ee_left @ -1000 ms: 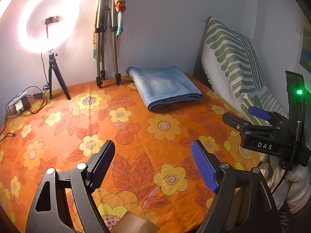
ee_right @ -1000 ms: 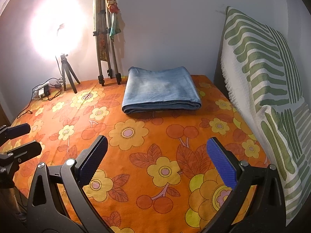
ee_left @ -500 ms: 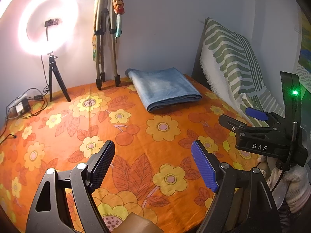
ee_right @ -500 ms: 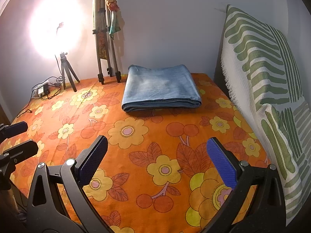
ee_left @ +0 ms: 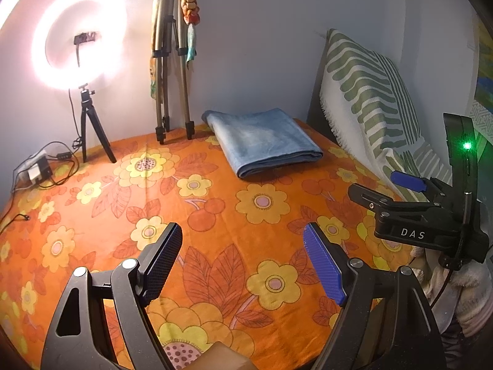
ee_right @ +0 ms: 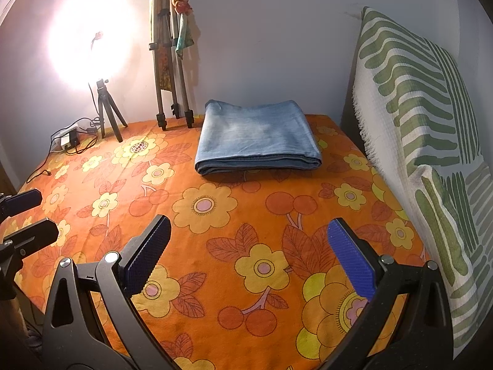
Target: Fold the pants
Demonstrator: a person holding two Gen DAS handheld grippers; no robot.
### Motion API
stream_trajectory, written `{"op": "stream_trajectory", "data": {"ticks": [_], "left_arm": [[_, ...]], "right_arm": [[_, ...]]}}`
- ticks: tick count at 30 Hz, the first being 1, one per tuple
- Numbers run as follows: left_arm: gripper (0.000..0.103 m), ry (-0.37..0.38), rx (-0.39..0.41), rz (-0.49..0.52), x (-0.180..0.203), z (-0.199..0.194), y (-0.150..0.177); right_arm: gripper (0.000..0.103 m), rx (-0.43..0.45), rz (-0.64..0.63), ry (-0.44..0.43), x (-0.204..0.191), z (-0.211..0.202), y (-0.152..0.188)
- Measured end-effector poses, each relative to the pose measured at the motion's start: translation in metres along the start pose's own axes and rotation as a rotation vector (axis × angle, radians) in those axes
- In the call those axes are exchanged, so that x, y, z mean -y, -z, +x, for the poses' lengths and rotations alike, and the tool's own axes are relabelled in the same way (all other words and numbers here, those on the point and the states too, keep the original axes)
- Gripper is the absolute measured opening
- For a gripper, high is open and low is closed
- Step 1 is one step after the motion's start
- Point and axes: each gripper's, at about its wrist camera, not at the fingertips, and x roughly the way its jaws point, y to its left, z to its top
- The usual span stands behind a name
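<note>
The left gripper [ee_left: 243, 252] has its jaws spread wide with nothing between them; only the orange flowered cloth [ee_left: 215, 215] shows in the gap. Its blue pads [ee_left: 323, 265] hang above the near part of that cloth, touching nothing. The right gripper [ee_right: 248, 251] is spread just as wide and is empty too, poised over the near part of the same cloth. In the left wrist view the right gripper appears from the side at the right edge, a green light glowing on its body. In the right wrist view the tips of the left gripper poke in at the left edge.

The pants [ee_right: 257, 137], pale blue denim, lie folded into a neat flat rectangle on the far part of the cloth, well apart from both grippers. The thick folded edge faces the grippers, and the stack sits close to the wall.

Left of the pants, a folded tripod [ee_right: 171, 71] leans against the wall with a strip of coloured fabric hanging from it. Further left of the pants a lit ring light [ee_left: 80, 37] stands on a small black tripod, and beside its feet lies a tangle of cable with what may be a power adapter [ee_left: 35, 171], too small to tell surely. Right of the pants, a white pillow with green stripes [ee_right: 425, 129] stands propped along the cloth's right edge.
</note>
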Motion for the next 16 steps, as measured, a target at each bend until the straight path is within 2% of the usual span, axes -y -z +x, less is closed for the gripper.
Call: {"op": "stream_trajectory", "data": {"ticks": [16], "left_arm": [[0.081,-0.01,0.001,0.004,0.0012,-0.0008,-0.0003]], "right_arm": [[0.103,-0.002,-0.005,0.003,-0.0003,-0.0005,-0.0005]]}}
